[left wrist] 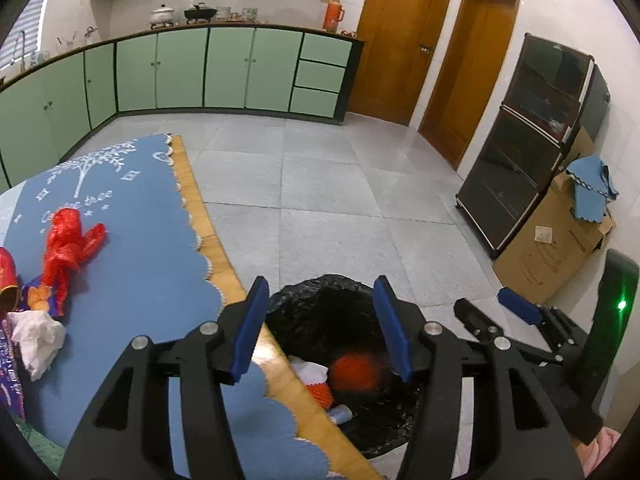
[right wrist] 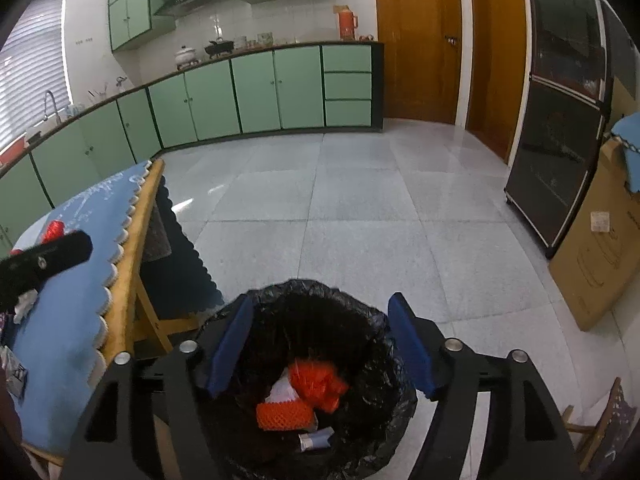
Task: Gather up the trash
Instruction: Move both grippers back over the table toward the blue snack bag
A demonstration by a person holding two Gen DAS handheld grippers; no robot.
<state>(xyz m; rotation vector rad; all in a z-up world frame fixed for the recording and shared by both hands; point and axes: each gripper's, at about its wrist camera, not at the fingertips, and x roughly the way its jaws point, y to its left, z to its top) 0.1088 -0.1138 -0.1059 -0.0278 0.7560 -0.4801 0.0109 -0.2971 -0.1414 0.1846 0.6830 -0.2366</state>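
Two blue-padded fingers of the left gripper [left wrist: 322, 328] are being held wide apart at the bottom of the left wrist view, with nothing gripped between them. Below them a bin lined with a black trash bag [left wrist: 320, 304] is being shown standing on the grey tiled floor [left wrist: 340, 184], just beside the edge of a wooden table [left wrist: 200, 208]. Inside the bag a blurred red plastic wad [left wrist: 356, 368], an orange mesh sleeve [left wrist: 320, 394], a white scrap [left wrist: 308, 370] and a small pale tube [left wrist: 340, 414] are being seen lying together.

Most of the table is being covered by a blue scalloped cloth [left wrist: 132, 272]. On the cloth, well apart from the bin, a crumpled red plastic bag [left wrist: 68, 244] and a white crumpled tissue [left wrist: 38, 340] are being seen lying near the left edge.

Seen from the right wrist, the right gripper [right wrist: 322, 346] is likewise being held spread wide and empty, directly above the open bin, its fingers framing the rubbish inside. Farther off, green kitchen cabinets [left wrist: 228, 68], two wooden doors [left wrist: 400, 40], a dark glass cabinet [left wrist: 532, 140] and a cardboard box [left wrist: 556, 236] are being shown along the walls
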